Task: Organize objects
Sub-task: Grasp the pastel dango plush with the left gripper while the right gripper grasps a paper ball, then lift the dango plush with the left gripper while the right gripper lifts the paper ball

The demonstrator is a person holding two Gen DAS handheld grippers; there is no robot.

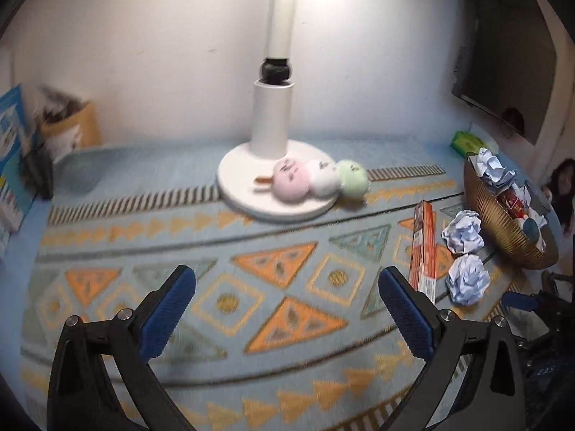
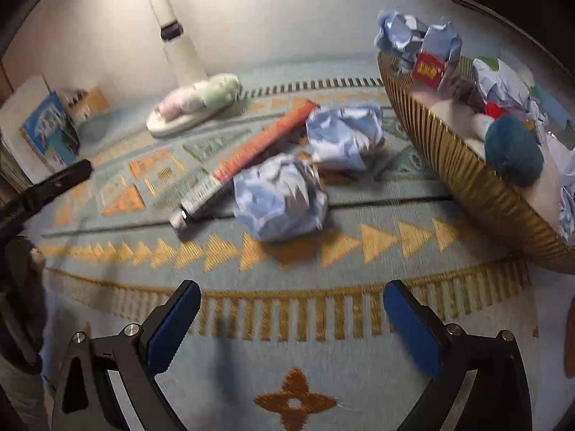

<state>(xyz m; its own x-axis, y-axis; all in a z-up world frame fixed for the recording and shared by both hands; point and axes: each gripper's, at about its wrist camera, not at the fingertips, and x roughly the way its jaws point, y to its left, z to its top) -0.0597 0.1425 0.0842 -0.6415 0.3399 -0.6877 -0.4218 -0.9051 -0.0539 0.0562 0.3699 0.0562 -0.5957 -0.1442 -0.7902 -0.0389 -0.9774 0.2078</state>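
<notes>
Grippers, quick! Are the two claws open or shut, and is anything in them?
Left gripper: open, holding nothing.
Right gripper: open, holding nothing.

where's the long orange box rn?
The long orange box lies flat on the patterned cloth, left of two crumpled paper balls and the gold basket; in the left wrist view it's at right.

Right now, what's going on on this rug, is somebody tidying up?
Looks like a tidy-up in progress. A person holds two grippers, left gripper and right gripper, both open and empty above the patterned rug. Two crumpled paper balls and a long orange box lie loose beside the gold basket, which already holds paper and small items. A plush toy rests on the lamp base.
</notes>
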